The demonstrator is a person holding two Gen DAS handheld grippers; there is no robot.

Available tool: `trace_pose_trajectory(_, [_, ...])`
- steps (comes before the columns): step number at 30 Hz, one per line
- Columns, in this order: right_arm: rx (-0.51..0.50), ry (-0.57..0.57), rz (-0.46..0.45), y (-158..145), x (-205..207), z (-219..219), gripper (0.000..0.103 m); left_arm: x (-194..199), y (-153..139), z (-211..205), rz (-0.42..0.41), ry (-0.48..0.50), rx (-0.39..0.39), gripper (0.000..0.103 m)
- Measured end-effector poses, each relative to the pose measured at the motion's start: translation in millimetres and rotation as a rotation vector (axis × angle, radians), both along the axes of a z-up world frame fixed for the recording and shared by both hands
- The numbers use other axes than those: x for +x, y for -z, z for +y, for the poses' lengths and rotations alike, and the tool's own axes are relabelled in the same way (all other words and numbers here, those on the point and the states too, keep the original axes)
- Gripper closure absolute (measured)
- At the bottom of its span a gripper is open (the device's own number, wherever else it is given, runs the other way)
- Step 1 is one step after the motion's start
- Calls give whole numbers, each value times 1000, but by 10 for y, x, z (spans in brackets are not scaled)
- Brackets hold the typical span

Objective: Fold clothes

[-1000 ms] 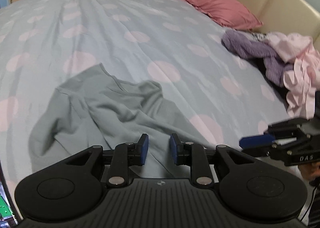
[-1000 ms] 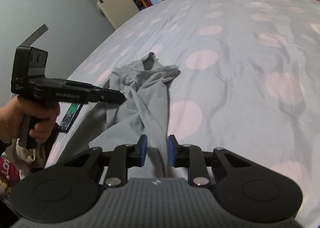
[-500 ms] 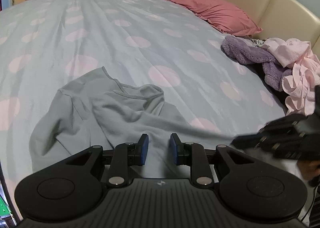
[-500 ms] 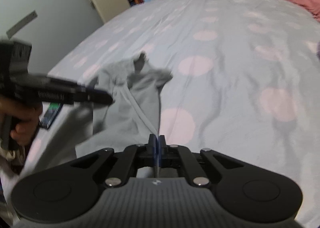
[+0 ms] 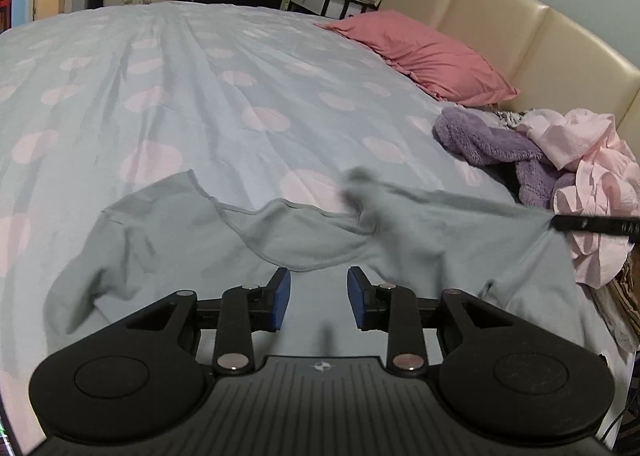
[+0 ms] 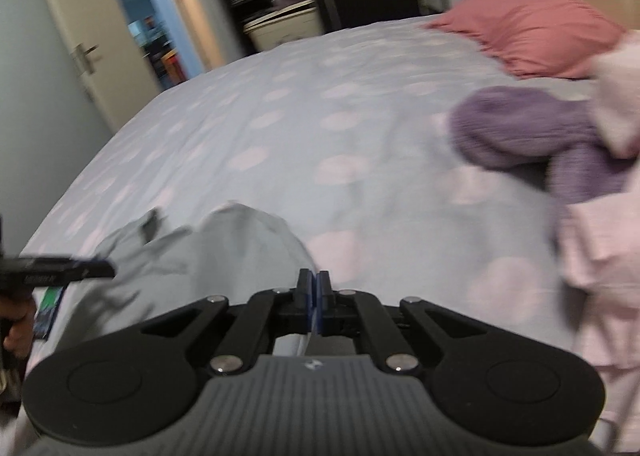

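We held the right tongs (image 6: 313, 298) with their blue pads pressed together on a fold of the grey T-shirt (image 6: 240, 248), the cloth pinched between them and trailing back under the tool. In the left wrist view the same tongs came in from the right edge as a dark bar (image 5: 592, 223), with the shirt's cloth drawn out toward them in a taut, blurred ridge.

Our left tongs (image 5: 319, 298) stood narrowly apart and were opening, their blue pads (image 5: 280, 296) poised just above the near part of the T-shirt (image 5: 280, 240); nothing was pressed between them. In the right wrist view they showed at the left edge (image 6: 100, 268), with the hand (image 6: 18, 326) that held them below.

The T-shirt lay on the near part of the bed (image 5: 240, 76), neckline facing away from us, one sleeve slack at the near left. The bedsheet was pale blue with pink dots.

To the right, well apart from the shirt's body, sat a fuzzy purple garment (image 5: 492, 140) and, touching it, a heap of pale pink clothes (image 5: 592, 176). Beyond them a pink pillow (image 5: 424, 52) rested against the cream padded headboard (image 5: 520, 32). At the far left a door (image 6: 88, 44) stood open.
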State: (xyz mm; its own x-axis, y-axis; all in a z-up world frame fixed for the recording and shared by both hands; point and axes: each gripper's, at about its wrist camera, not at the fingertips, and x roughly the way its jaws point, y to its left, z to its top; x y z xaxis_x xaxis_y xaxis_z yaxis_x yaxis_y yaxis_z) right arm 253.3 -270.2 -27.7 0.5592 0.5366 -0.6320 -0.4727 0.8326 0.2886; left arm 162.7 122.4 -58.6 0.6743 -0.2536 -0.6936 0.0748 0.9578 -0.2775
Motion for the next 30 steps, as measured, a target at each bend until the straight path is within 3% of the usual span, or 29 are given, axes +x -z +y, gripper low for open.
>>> trace_pose_trajectory(4, [5,76,11,12,83,-317,101,45,71,-156,16,28,6,75])
trace_pose_trajectory(9, [-21,86,29,196,100,-360,99,56,137,-347,31,62,10,75])
trace_pose_trajectory(11, [-9,91,77,325,119,-373,89,50,162,-439,40,76,15,75])
trace_pose_trajectory(12, [3,92,116,392,133,-392,70,43,170,-481,45,83,17,75])
trace_pose_trajectory(13, [14,93,155,460,148,-411,59,34,178,-522,50,90,20,75])
trace_pose_trajectory(14, [17,96,162,486,123,-447,59,17,179,-562,52,98,18,75])
trace_pose_trajectory(18, [-10,18,189,547,-62,-529,59,-82,178,-747,72,140,5,75])
trace_pose_trajectory(26, [-101,-284,340,673,-855,-487,57,-476,67,-1450,83,314,6,73])
trace_pose_trajectory(30, [-148,-324,364,784,-1126,-483,50,-714,-22,-1787,104,391,7,68])
